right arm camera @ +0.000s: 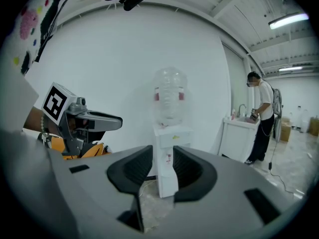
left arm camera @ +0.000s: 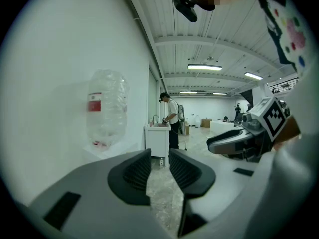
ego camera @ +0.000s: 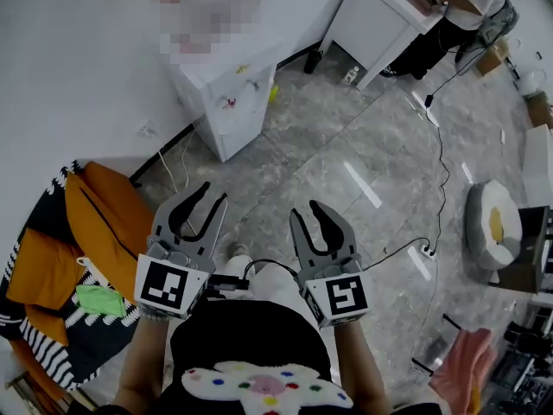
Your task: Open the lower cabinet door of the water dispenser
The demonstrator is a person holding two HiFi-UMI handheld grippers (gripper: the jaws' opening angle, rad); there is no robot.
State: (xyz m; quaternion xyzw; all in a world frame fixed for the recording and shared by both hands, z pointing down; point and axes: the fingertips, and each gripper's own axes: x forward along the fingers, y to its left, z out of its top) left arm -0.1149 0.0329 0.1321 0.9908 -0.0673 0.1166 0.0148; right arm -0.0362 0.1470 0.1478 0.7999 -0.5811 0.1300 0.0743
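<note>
Head view: white boxy water dispenser (ego camera: 235,111) against wall, well ahead; open grey stone floor (ego camera: 346,145) between, orange cushions (ego camera: 104,210) to left. Left hand-held gripper (ego camera: 214,192) and right hand-held gripper (ego camera: 304,209) spread, empty.
Left gripper view: jaws apart, nothing between.
Right gripper view: lower cabinet door (right arm camera: 166,176) far off beyond spread jaws; probably light, stiff, hinged. Best hooked at free edge, keeping swing room.

The room has a plain white wall (ego camera: 69,76), a grey marble-pattern floor (ego camera: 346,154) and a white panelled ceiling fitted with strip lights (left arm camera: 205,67). A white sink cabinet (ego camera: 371,24) stands beside the wall, with a person (ego camera: 462,7) at it. Orange cushions (ego camera: 104,223) on a black-and-white patterned cover lie near the wall, and a black cable (ego camera: 441,158) runs across the floor.
</note>
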